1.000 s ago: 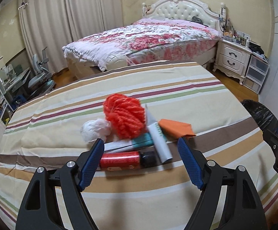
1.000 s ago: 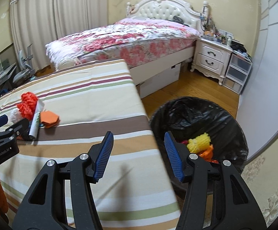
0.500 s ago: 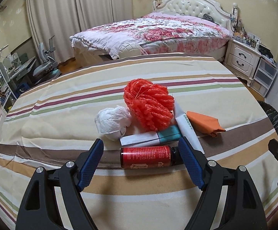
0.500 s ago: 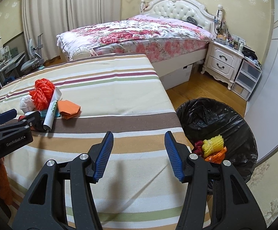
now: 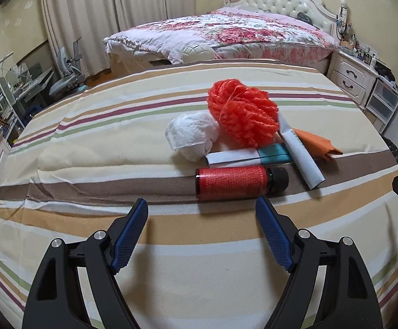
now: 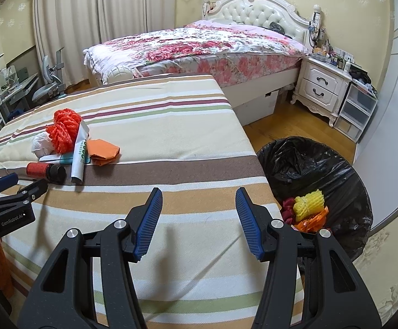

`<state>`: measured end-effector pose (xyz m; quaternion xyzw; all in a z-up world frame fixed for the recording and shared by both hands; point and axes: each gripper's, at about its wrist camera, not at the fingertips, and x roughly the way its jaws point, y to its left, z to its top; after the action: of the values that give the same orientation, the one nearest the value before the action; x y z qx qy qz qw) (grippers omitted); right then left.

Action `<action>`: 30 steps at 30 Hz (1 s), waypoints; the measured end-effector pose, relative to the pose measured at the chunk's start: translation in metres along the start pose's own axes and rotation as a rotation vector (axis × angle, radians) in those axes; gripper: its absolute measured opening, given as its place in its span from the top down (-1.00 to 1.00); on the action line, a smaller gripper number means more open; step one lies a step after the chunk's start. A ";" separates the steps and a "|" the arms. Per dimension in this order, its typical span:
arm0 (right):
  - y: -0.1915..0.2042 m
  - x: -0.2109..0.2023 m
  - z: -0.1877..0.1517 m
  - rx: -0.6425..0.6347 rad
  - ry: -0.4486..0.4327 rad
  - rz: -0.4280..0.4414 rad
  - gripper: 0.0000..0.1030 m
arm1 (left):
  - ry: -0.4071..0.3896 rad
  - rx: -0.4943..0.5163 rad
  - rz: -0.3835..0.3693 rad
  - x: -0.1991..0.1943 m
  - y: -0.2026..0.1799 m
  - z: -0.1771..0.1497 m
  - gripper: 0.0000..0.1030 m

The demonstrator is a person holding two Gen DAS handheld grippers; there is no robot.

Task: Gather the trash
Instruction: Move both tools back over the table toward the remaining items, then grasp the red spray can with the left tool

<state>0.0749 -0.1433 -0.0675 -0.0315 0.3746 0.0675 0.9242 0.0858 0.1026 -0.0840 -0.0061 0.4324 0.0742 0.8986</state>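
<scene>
Left gripper (image 5: 201, 213) open, empty, just short of the red bottle (image 5: 233, 182)

The bottle lies on its side on the striped worktop (image 5: 89, 142) and may roll from an off-centre pinch; right gripper (image 6: 197, 205) is open over bare cloth.

Even, soft indoor light, faint shadows under each tool, sharp focus, strong fisheye bending and dark corners.

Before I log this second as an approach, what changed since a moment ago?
The open left gripper drew back from around the red bottle, which now lies just past its fingertips; nothing was gripped or released. The right gripper stayed open and empty, the trash pile unmoved.
</scene>
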 end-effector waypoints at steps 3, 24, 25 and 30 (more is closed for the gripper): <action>0.004 0.000 -0.001 -0.003 0.001 0.005 -0.05 | 0.004 -0.030 -0.023 -0.004 0.005 0.000 -0.52; 0.006 0.003 -0.005 0.001 0.009 0.010 -0.05 | 0.003 0.020 -0.051 0.010 -0.020 0.012 -0.53; 0.006 0.003 -0.005 -0.001 0.009 0.011 -0.05 | 0.001 0.013 -0.058 0.009 -0.017 0.012 -0.43; 0.007 0.004 -0.006 -0.002 0.009 0.012 -0.05 | 0.009 0.012 -0.071 0.009 -0.012 0.010 -0.12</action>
<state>0.0728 -0.1367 -0.0750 -0.0307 0.3788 0.0732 0.9221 0.1006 0.0926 -0.0850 -0.0161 0.4364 0.0398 0.8987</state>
